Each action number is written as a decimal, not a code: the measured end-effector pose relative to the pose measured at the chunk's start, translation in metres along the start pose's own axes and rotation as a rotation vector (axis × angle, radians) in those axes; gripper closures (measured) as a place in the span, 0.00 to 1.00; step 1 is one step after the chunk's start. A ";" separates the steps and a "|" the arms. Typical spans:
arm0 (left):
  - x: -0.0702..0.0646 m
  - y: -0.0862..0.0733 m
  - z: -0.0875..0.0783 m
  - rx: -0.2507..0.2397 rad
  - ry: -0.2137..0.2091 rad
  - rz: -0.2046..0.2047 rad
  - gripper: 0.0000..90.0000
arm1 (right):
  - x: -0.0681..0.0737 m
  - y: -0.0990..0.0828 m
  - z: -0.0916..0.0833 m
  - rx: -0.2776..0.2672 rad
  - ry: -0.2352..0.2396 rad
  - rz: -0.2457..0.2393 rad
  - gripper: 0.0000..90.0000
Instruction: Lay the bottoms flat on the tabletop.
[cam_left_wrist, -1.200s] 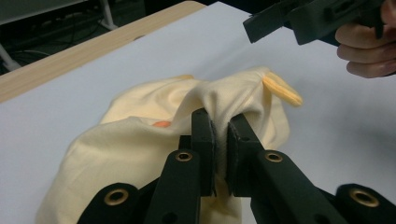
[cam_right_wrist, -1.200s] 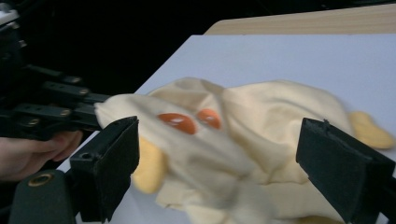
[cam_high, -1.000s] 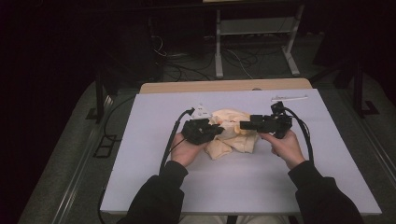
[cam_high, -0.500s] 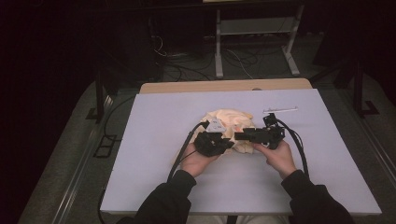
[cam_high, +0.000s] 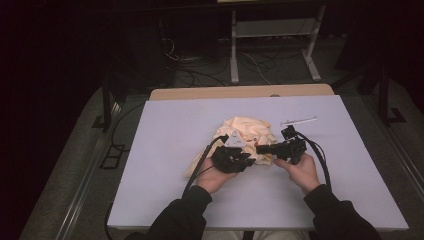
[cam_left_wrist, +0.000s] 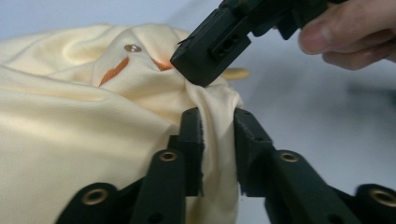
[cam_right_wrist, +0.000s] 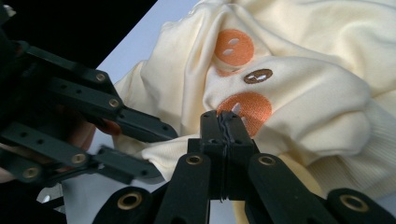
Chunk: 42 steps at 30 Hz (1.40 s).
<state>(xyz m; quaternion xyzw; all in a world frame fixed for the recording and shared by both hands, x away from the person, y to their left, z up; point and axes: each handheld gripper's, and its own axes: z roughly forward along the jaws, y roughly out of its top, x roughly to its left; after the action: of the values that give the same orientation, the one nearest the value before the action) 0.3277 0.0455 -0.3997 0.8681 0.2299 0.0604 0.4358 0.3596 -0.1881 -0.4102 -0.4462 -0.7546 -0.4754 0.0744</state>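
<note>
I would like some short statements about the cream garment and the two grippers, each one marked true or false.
1. The cream garment lies crumpled on the white table. True.
2. The right gripper stands wide open above the cloth. False: its jaws have just been closing and now meet on a thin edge of the garment.
3. A fold of the garment sits between the jaws of the left gripper. True.
4. The garment has blue stripes. False: it has orange round patches.
5. The two grippers work at opposite ends of the table. False: they are close together at the garment's near edge.
</note>
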 end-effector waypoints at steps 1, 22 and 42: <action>-0.001 0.000 -0.002 -0.001 0.002 0.009 0.74 | -0.001 0.000 -0.002 -0.004 -0.005 -0.003 0.97; 0.045 0.006 -0.055 -0.138 0.147 -0.085 0.18 | -0.019 -0.019 -0.044 -0.019 -0.107 0.023 0.98; 0.082 -0.004 -0.041 -0.150 0.235 -0.186 0.15 | -0.034 -0.037 -0.078 -0.043 -0.168 0.055 0.98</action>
<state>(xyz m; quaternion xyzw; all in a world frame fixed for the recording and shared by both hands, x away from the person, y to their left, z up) 0.3869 0.1143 -0.3854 0.7950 0.3536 0.1379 0.4731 0.3282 -0.2755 -0.4106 -0.5065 -0.7354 -0.4499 0.0143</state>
